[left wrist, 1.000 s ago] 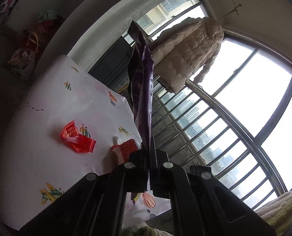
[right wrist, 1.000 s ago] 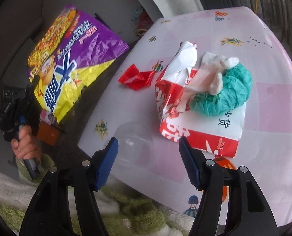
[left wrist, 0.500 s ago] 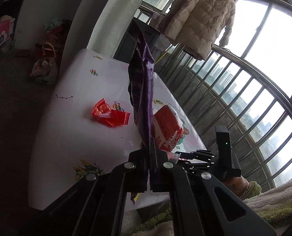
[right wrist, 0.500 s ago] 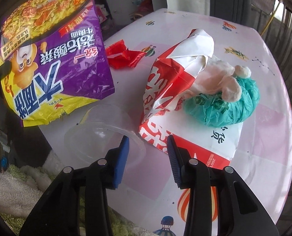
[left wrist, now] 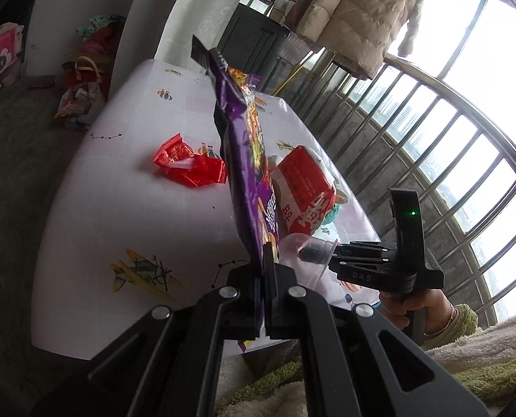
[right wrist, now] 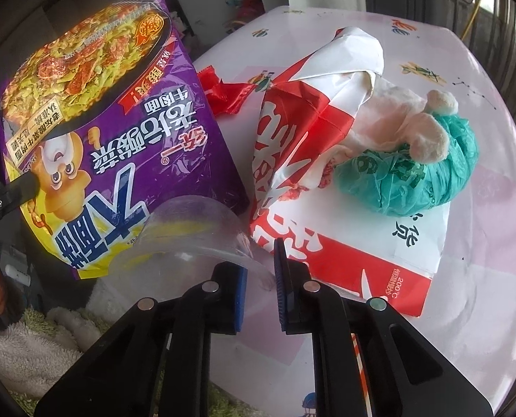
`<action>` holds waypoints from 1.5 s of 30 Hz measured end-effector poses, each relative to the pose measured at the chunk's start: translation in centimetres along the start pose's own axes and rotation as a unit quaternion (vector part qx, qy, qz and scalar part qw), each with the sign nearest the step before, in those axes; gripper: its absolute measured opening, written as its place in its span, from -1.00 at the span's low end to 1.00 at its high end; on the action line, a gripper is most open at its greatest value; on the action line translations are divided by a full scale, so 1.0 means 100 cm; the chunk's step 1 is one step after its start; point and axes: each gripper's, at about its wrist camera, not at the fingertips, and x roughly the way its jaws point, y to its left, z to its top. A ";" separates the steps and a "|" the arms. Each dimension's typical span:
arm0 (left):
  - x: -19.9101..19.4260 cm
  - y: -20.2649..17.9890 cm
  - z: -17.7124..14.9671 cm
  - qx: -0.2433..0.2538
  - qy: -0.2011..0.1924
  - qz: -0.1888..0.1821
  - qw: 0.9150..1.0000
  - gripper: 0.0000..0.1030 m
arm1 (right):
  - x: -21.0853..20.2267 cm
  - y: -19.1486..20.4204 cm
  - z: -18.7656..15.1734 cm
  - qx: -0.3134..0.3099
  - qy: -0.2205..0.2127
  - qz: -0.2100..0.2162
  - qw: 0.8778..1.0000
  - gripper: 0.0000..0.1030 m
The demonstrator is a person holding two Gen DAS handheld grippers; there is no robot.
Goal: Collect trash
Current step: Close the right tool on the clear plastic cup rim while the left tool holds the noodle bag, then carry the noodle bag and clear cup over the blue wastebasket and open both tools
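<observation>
My left gripper (left wrist: 263, 264) is shut on the lower edge of a purple and yellow noodle packet (left wrist: 244, 146), which stands upright above the table (left wrist: 119, 226). In the right wrist view the packet (right wrist: 112, 132) hangs at the left. My right gripper (right wrist: 259, 274) is closing, with the wall of a clear plastic cup (right wrist: 188, 229) between its blue pads; a gap still shows. Behind the cup lie a crumpled red and white paper bag (right wrist: 292, 132), white tissue (right wrist: 396, 118) and a green plastic bag (right wrist: 414, 177). A red wrapper (left wrist: 188, 166) lies farther back.
A pale padded coat (left wrist: 358, 10) hangs before the barred window (left wrist: 414, 139). A dark cabinet (left wrist: 258, 38) stands behind the table. Bags (left wrist: 80, 93) sit on the floor at the far left. A fluffy blanket (left wrist: 483, 358) lies at the near edge, under the person's hand.
My right gripper's jaws have narrowed from wide apart and come down around the clear cup's wall. My left gripper has tipped downward with the packet, bringing the table and right gripper into view.
</observation>
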 end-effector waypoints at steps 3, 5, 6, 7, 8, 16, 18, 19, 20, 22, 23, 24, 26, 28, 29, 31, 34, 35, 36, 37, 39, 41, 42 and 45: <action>0.000 -0.001 0.001 0.001 0.000 0.000 1.000 -0.99 | -0.005 0.003 -0.004 0.007 -0.006 0.006 1.000 -0.86; -0.003 -0.003 0.003 0.005 -0.006 0.000 1.000 -0.99 | -0.008 0.002 -0.003 0.011 -0.008 0.007 1.000 -0.88; -0.005 -0.004 0.003 0.006 -0.009 0.001 1.000 -0.99 | -0.010 -0.001 -0.001 0.012 -0.009 0.009 1.000 -0.89; -0.007 -0.004 0.004 0.007 -0.014 0.001 1.000 -0.99 | -0.012 0.000 0.000 0.012 -0.012 0.010 1.000 -0.91; -0.010 -0.004 0.005 0.007 -0.019 0.002 1.000 -0.99 | -0.014 0.001 0.001 0.012 -0.016 0.010 1.000 -0.91; -0.047 -0.009 0.014 0.016 -0.062 0.000 0.998 -0.99 | -0.046 0.006 0.017 0.015 -0.053 0.028 0.998 -0.92; -0.058 -0.011 0.017 0.018 -0.078 -0.003 0.997 -0.99 | -0.056 0.008 0.020 0.016 -0.065 0.036 0.997 -0.92; -0.062 -0.012 0.020 0.019 -0.085 -0.005 0.996 -0.99 | -0.061 0.008 0.022 0.017 -0.071 0.040 0.997 -0.92; -0.066 -0.013 0.022 0.020 -0.093 -0.007 0.995 -0.99 | -0.065 0.008 0.024 0.020 -0.077 0.044 0.996 -0.92; -0.073 -0.015 0.027 0.024 -0.106 -0.010 0.994 -0.99 | -0.075 0.007 0.029 0.028 -0.091 0.055 0.994 -0.92; -0.076 -0.017 0.029 0.026 -0.112 -0.011 0.993 -0.99 | -0.080 0.006 0.032 0.033 -0.098 0.059 0.993 -0.92; -0.078 -0.018 0.032 0.030 -0.118 -0.012 0.992 -0.99 | -0.085 0.004 0.034 0.037 -0.106 0.063 0.992 -0.92; -0.082 -0.022 0.037 0.036 -0.130 -0.014 0.991 -0.99 | -0.096 -0.001 0.037 0.048 -0.122 0.066 0.989 -0.92; -0.083 -0.025 0.043 0.041 -0.141 -0.018 0.989 -0.99 | -0.107 -0.007 0.041 0.060 -0.137 0.064 0.987 -0.92; -0.083 -0.027 0.046 0.044 -0.145 -0.020 0.988 -0.99 | -0.112 -0.010 0.041 0.066 -0.145 0.063 0.985 -0.92; -0.081 -0.032 0.053 0.050 -0.152 -0.025 0.987 -0.99 | -0.123 -0.018 0.042 0.081 -0.159 0.063 0.982 -0.92; -0.074 -0.039 0.063 0.062 -0.154 -0.036 0.985 -0.99 | -0.138 -0.032 0.041 0.108 -0.176 0.055 0.977 -0.92; -0.071 -0.043 0.066 0.066 -0.155 -0.038 0.985 -0.99 | -0.142 -0.037 0.040 0.118 -0.181 0.050 0.975 -0.92; -0.067 -0.046 0.069 0.071 -0.156 -0.042 0.984 -0.99 | -0.147 -0.042 0.039 0.127 -0.186 0.045 0.973 -0.92; -0.064 -0.050 0.072 0.075 -0.156 -0.045 0.984 -0.99 | -0.152 -0.048 0.037 0.136 -0.190 0.040 0.972 -0.92; -0.056 -0.056 0.079 0.082 -0.154 -0.054 0.983 -0.99 | -0.161 -0.058 0.033 0.153 -0.198 0.031 0.968 -0.92; -0.048 -0.062 0.086 0.089 -0.152 -0.060 0.983 -0.99 | -0.169 -0.068 0.030 0.168 -0.206 0.018 0.964 -0.92; -0.043 -0.065 0.089 0.092 -0.150 -0.063 0.982 -0.99 | -0.173 -0.073 0.028 0.176 -0.210 0.013 0.962 -0.92; -0.029 -0.075 0.100 0.102 -0.144 -0.076 0.981 -0.99 | -0.184 -0.089 0.023 0.200 -0.223 0.006 0.954 -0.92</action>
